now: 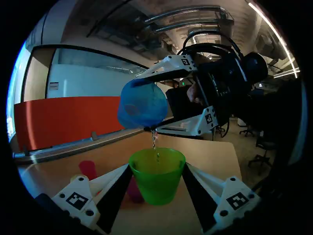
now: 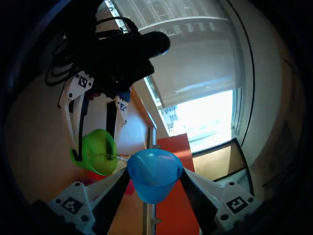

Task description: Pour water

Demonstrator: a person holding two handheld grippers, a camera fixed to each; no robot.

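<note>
Between the fingers of the left gripper (image 1: 155, 169), which are clamped on its two sides, the green cup (image 1: 157, 178) stands upright over the near edge of the surface (image 1: 211, 156). Whether it rests there or hangs just above cannot be told. Close behind it, toward the left edge, stand a magenta cup (image 1: 135, 192) and a red cup (image 1: 88, 169).

Just above the green mouth the blue cup (image 1: 141, 102) is tipped over, and the right gripper (image 1: 141, 103) has its fingers pressed on opposite walls. A thin stream of water (image 1: 154, 139) falls from its rim.

Both look like light, thin plastic tumblers, smooth and likely to flex or slip under a hard squeeze. A mid-wall hold seems right, and the green one should grow heavier as it fills.

The left gripper view gives the stream from the side, with ceiling pipes (image 1: 184, 19) far off. The right gripper view looks into the blue cup's open mouth, with a bright window (image 2: 203, 117) beyond.
</note>
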